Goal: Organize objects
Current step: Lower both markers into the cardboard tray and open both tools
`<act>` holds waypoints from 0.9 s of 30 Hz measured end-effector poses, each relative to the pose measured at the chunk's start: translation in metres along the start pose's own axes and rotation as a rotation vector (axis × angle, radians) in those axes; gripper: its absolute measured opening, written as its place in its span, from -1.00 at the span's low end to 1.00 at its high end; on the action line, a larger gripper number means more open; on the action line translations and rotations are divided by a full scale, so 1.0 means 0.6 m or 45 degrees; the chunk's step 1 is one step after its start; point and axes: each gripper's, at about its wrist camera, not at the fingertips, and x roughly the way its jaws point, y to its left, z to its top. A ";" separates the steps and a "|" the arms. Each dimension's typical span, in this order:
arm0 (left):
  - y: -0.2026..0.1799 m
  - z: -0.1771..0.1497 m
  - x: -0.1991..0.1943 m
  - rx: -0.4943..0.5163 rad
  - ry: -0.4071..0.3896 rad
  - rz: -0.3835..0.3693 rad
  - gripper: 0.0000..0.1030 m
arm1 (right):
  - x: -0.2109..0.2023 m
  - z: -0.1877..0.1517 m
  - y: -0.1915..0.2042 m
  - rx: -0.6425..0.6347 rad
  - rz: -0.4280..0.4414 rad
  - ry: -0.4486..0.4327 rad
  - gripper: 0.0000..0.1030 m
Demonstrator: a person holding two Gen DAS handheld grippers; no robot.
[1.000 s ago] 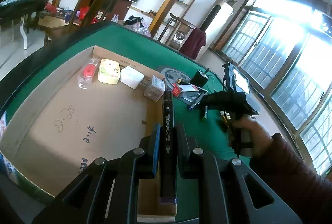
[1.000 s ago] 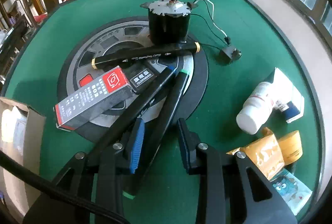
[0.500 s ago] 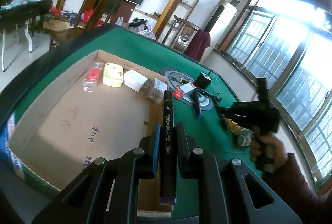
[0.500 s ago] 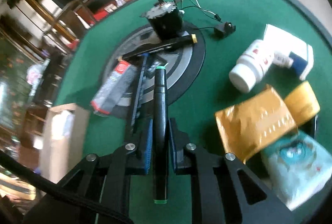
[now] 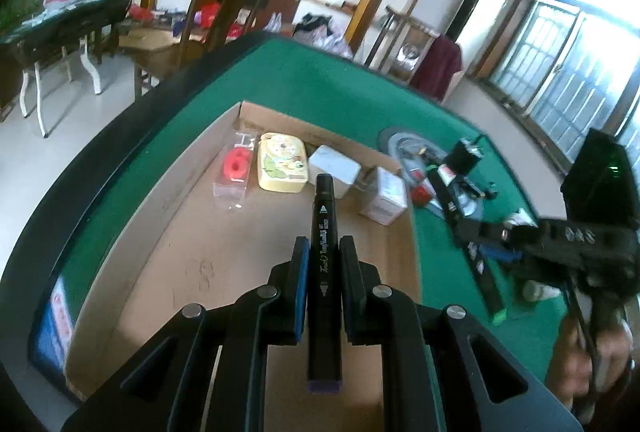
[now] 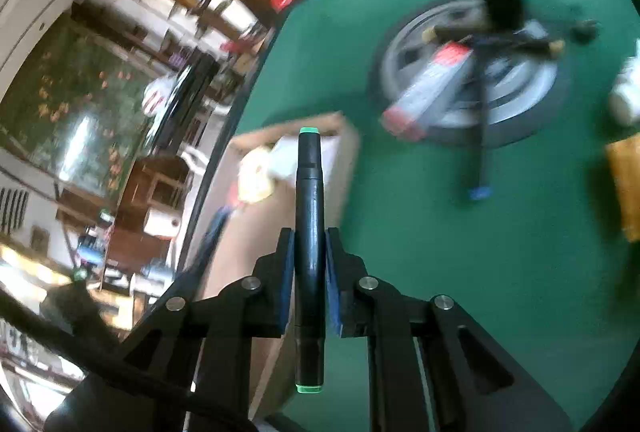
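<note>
Right gripper (image 6: pixel 307 268), clamped on black green-capped marker (image 6: pixel 309 232), now lifted off grey disc (image 6: pixel 472 79), swinging toward cardboard box (image 5: pixel 224 264). Left gripper (image 5: pixel 323 284) grips black purple-capped marker (image 5: pixel 325 272), frame centre, over box. Drop-off next, likely.

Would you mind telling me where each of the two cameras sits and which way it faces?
Left wrist: rides the left gripper, looking along a purple-capped marker down into the cardboard box; the right gripper and the person's hand show at right.
Right wrist: rides the right gripper, looking along a green-capped marker toward the box corner.
Shared: box, green table, green-capped marker.
</note>
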 end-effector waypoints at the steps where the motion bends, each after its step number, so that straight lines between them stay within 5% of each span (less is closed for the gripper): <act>1: 0.002 0.004 0.011 -0.002 0.018 0.011 -0.77 | 0.017 -0.002 0.009 -0.004 0.007 0.020 -0.76; 10: 0.015 0.025 0.080 -0.055 0.151 0.002 -0.77 | 0.112 0.007 0.043 -0.033 -0.116 0.074 -0.76; 18: 0.022 0.024 0.095 -0.101 0.214 -0.003 -0.74 | 0.117 0.012 0.041 -0.049 -0.216 0.055 -0.75; 22: 0.028 0.023 0.101 -0.132 0.245 0.012 -0.30 | 0.109 0.008 0.039 -0.044 -0.211 0.052 -0.74; 27: 0.027 0.019 0.097 -0.133 0.234 0.048 -0.26 | 0.091 0.002 0.037 -0.056 -0.193 0.025 -0.71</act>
